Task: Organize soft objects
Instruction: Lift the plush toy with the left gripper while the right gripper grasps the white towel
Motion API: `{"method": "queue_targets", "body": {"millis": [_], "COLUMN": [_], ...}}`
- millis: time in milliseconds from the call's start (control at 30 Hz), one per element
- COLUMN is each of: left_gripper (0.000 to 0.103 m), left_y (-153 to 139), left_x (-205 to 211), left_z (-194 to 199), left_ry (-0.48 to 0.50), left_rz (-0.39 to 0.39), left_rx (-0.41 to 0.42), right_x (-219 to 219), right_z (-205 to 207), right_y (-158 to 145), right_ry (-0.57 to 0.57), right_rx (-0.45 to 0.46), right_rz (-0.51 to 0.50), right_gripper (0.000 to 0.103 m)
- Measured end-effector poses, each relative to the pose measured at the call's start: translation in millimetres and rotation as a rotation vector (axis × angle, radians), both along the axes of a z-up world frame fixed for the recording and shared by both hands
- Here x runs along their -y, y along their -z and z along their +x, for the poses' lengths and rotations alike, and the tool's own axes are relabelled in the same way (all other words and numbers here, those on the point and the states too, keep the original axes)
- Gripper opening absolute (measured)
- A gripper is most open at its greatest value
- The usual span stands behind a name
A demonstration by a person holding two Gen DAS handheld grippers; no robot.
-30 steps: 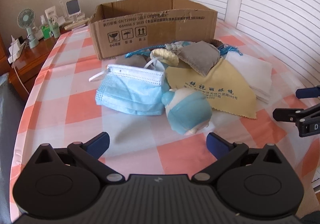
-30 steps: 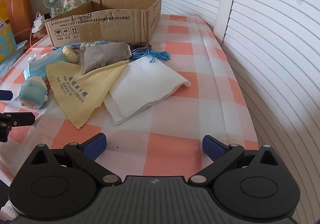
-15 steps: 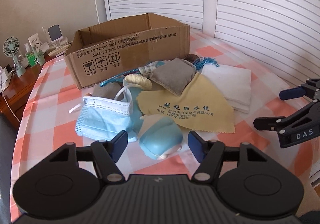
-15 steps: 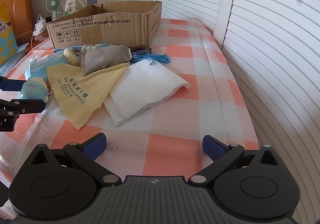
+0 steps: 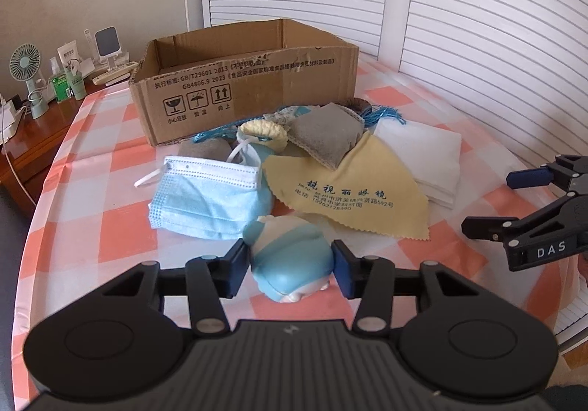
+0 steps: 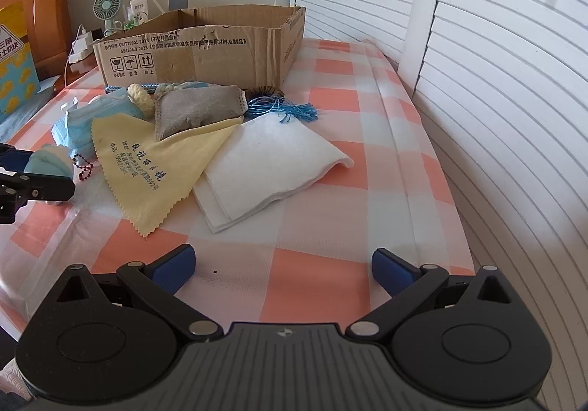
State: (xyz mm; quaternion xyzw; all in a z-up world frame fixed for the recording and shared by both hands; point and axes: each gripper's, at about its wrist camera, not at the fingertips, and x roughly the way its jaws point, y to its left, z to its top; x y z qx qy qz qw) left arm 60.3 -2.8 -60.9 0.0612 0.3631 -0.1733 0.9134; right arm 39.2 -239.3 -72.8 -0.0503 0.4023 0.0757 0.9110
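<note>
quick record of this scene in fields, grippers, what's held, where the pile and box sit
left gripper: shut on the blue plush toy, pads touching both its sides
right gripper: open, holding nothing, above bare tablecloth
pile: face mask, yellow cloth, grey pouch, white folded cloth, blue tassel
cardboard box: behind the pile, open top, contents not visible
</note>
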Motion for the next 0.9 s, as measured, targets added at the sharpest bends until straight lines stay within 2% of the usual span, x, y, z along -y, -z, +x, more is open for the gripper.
{"method": "queue_targets", "body": {"millis": [267,633,767,900], "left_gripper": [0.047,0.047,0.047,0.047], "left_y": [0.1,1.4,1.9,1.8], "left_x": [-22.3,-27.5,-27.3,-27.5], "left_z": [-11.0,-4.8,-2.2,-0.1], "left_ry": [-0.044,-0.057,-0.058,-0.060], "left_rz": [-0.016,-0.056,-0.061,-0.061], "left_rx": [-0.022,-0.053,-0.062,-0.065], "right_x": [-3.7,-9.7,-16.2,-21.2], "right_z": [36.3,92.0,98.1,89.8], "right_y": [-2.3,-1.4,-4.2,-10.3], "right_ry": [-0.177,-0.377,-0.425,-0.472], "right_rx": [0.008,-0.060,-0.067,-0.038], "right_rz": [-0.076,-0.050,-0.103,-0.220], "right_gripper": [0.103,0.103,0.103,0.103]}}
